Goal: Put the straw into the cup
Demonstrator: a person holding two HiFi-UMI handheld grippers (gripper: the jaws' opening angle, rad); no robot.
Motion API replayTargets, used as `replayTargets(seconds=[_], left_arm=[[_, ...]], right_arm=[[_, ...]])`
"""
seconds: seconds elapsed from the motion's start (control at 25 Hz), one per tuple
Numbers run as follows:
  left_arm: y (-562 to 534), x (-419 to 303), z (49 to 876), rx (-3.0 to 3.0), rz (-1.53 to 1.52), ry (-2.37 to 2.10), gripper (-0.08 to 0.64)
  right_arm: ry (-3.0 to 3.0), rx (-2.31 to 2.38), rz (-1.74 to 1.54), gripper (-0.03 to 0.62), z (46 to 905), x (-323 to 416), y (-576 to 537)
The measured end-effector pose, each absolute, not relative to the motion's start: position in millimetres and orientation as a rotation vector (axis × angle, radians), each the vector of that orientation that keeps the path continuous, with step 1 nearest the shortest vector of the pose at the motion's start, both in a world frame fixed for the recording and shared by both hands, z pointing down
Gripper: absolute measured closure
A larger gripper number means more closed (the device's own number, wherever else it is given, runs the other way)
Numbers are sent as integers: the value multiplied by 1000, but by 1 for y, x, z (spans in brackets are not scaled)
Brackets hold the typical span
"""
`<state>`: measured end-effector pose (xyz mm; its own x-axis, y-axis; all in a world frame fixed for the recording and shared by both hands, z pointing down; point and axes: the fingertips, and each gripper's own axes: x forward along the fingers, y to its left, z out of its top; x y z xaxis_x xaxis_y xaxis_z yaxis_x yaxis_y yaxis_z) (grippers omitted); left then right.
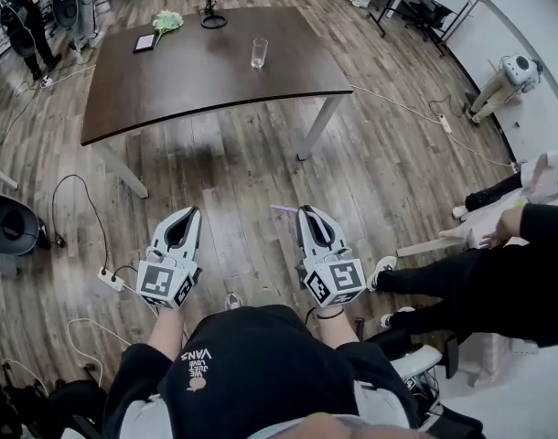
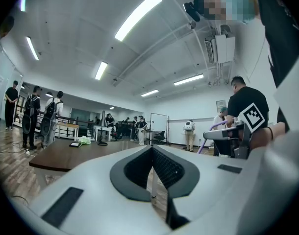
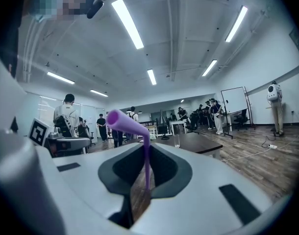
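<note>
A clear glass cup (image 1: 259, 53) stands on the dark wooden table (image 1: 187, 80), far ahead of both grippers. My right gripper (image 1: 308, 214) is shut on a purple bendy straw (image 1: 284, 209). In the right gripper view the straw (image 3: 147, 165) stands upright between the jaws of the right gripper (image 3: 147, 150), with its bent top leaning left. The cup (image 3: 177, 141) shows small on the table (image 3: 201, 142) beyond. My left gripper (image 1: 182, 219) is held level beside the right one. Its jaws (image 2: 152, 151) are shut with nothing in them.
A lamp (image 1: 210, 7), a tablet (image 1: 144, 41) and a green bundle (image 1: 167, 21) sit at the table's far side. Cables and a power strip (image 1: 110, 280) lie on the floor at left. A seated person's legs (image 1: 462, 286) stretch out at right. Several people stand at the back.
</note>
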<state>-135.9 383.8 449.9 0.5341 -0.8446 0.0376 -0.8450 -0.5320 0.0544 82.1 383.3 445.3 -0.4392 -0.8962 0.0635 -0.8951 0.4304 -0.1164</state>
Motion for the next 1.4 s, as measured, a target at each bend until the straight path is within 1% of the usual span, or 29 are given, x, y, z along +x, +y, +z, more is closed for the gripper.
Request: replayTargets(seconds=[0.4,0.96,1.4], left_arm=[[345,-133,460,2677,10,-1455,551],[220,-91,445,2667,2,-1570,551],[157,-67,453,2657,25,-1571,551]], right_arm=[[2635,-1669,-217,549,444,87,350],[2693,-1576,-159,549,433,131,214],[2709,-1546,-200,549,445,149,150]])
